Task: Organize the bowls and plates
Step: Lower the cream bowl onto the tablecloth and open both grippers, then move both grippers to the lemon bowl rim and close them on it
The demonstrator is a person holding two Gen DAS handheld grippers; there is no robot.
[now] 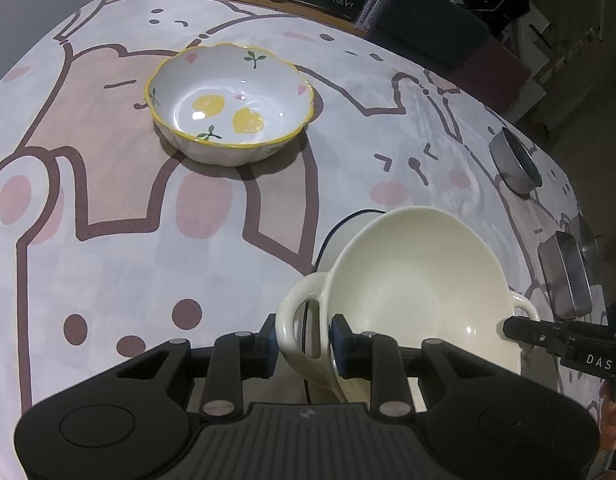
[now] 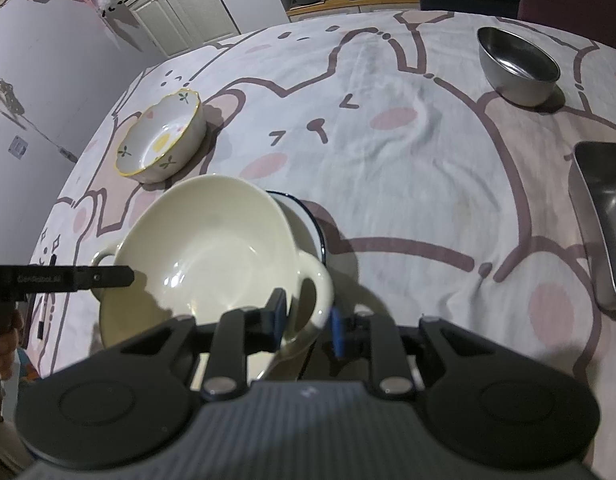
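A cream two-handled bowl (image 1: 419,280) is held tilted just above a white plate with a dark blue rim (image 1: 347,220). My left gripper (image 1: 302,340) is shut on the bowl's left handle. My right gripper (image 2: 308,320) is shut on the bowl's other handle; the bowl (image 2: 204,248) and plate rim (image 2: 308,216) show there too. A lemon-patterned bowl with a yellow scalloped rim (image 1: 232,104) stands further back on the table, at left in the right wrist view (image 2: 160,140).
A steel round bowl (image 2: 515,66) stands at the far right of the table, also in the left wrist view (image 1: 515,164). A steel rectangular tray (image 2: 603,220) lies at the right edge. The cartoon tablecloth (image 2: 387,160) covers the table. Furniture stands beyond the far edge.
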